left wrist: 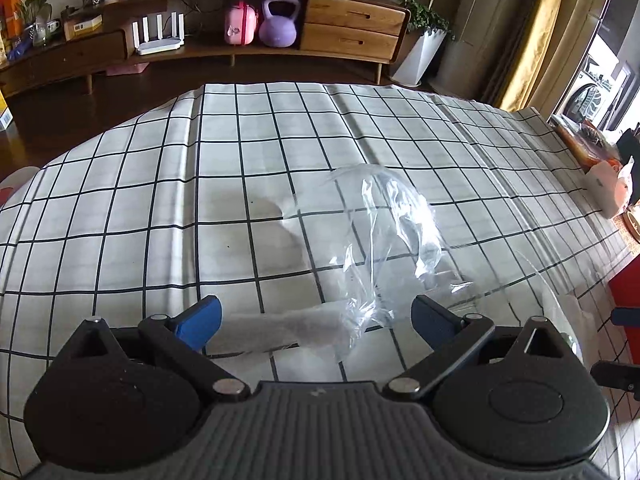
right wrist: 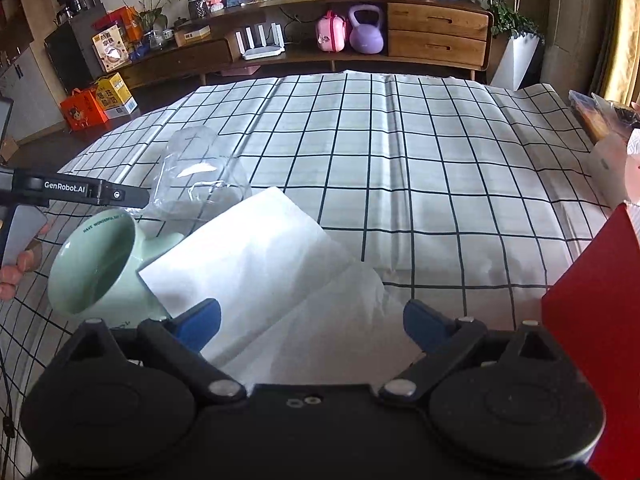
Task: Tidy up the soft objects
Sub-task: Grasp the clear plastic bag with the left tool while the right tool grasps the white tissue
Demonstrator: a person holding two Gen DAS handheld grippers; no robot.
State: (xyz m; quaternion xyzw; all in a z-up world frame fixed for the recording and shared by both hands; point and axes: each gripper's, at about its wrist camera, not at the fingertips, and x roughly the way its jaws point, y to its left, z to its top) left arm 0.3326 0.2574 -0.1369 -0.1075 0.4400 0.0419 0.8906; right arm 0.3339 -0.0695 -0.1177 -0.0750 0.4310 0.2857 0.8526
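A crumpled clear plastic bag (left wrist: pixel 384 240) lies on the checked cloth (left wrist: pixel 160 200). Its near end reaches between the blue fingertips of my left gripper (left wrist: pixel 316 318), which stands open over it. A pale strip (left wrist: pixel 272 330) also lies between those fingers; what it is I cannot tell. In the right wrist view a white sheet (right wrist: pixel 260 264) lies between the fingers of my open right gripper (right wrist: pixel 312 320). A pale green mug (right wrist: pixel 96 264) lies tilted on its side to the left, against the sheet. The plastic bag (right wrist: pixel 196 176) sits behind the mug, with the left gripper's finger (right wrist: pixel 132 197) touching it.
A red box (right wrist: pixel 592 280) stands at the table's right edge. Bags and packets (left wrist: pixel 600 160) crowd the far right corner. A hand (right wrist: pixel 16 268) holds the left tool. Beyond the table a low wooden cabinet (left wrist: pixel 352 28) holds a purple kettlebell (left wrist: pixel 280 24).
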